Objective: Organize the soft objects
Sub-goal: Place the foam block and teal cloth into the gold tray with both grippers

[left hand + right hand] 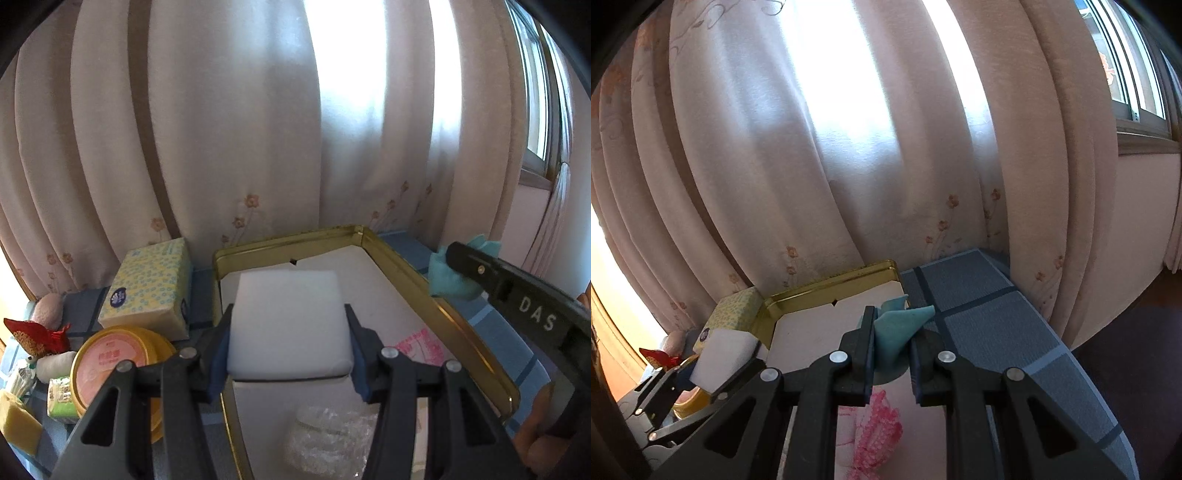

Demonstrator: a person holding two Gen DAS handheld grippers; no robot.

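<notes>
I hold two soft items at this stage, one per gripper, both poised at the tin (402, 273), a gold-rimmed tray with a white liner that sits on the blue checked table (997, 314). The left gripper (290, 332) is clamped on the sponge (288, 321), a white foam block squeezed between the blue pads; the block hangs above the tin's far left corner, and I cannot tell whether its underside touches the liner. The right gripper (892, 343) is clenched on the cloth (899, 328), a teal piece whose points stick up past the fingertips; it sits over the tin's far right rim, just beside the table's bare surface. Inside the tin I see a pink frilly item (875, 424) near the right side and a clear crinkled bag (328, 432) at the near edge, so I judge part of the sorting done. Left of the tin, outside it, remain a tissue pack (147, 284), a round yellow tub (110, 373), a red ornament (35, 334) and a pink plush (50, 308) near the table's left edge. I judge the remaining work as releasing both held pieces into the tin, then collecting whichever soft things on the left belong there.
</notes>
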